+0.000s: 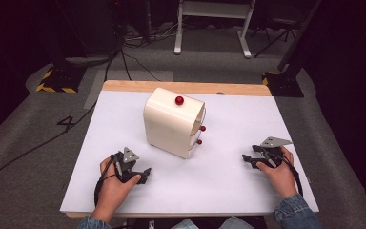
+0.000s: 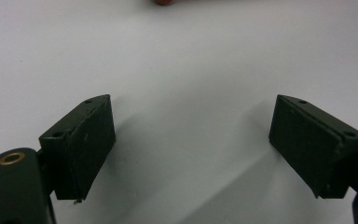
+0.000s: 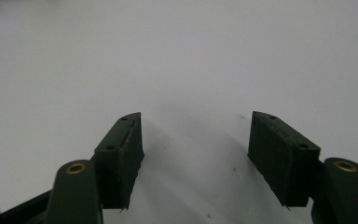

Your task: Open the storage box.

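White bench (image 1: 124,200) with a wood strip along its far edge carries a cream box-shaped cabinet (image 1: 169,126) standing upright near the middle, slightly toward the far side; curved top, one red knob on top (image 1: 179,100), two smaller red knobs (image 1: 202,129) on the side that faces right, probably drawer pulls. Left tongs (image 1: 145,172) rest low on the bench near the front left, jaws apart, nothing between them, pointing roughly right toward the cabinet base, well apart from it. Right tongs (image 1: 248,160) sit near the front right, jaws apart and empty, aimed left at the knob side, also well apart. Both gripper views give bare white bench between black pads (image 2: 81,140), (image 3: 121,154). Risks from here, as a guess: the knobs are small and round, so pads could slip off; a pull on a drawer with no bracing from the left tongs may drag or tip the whole light cabinet; a fast approach could knock it back
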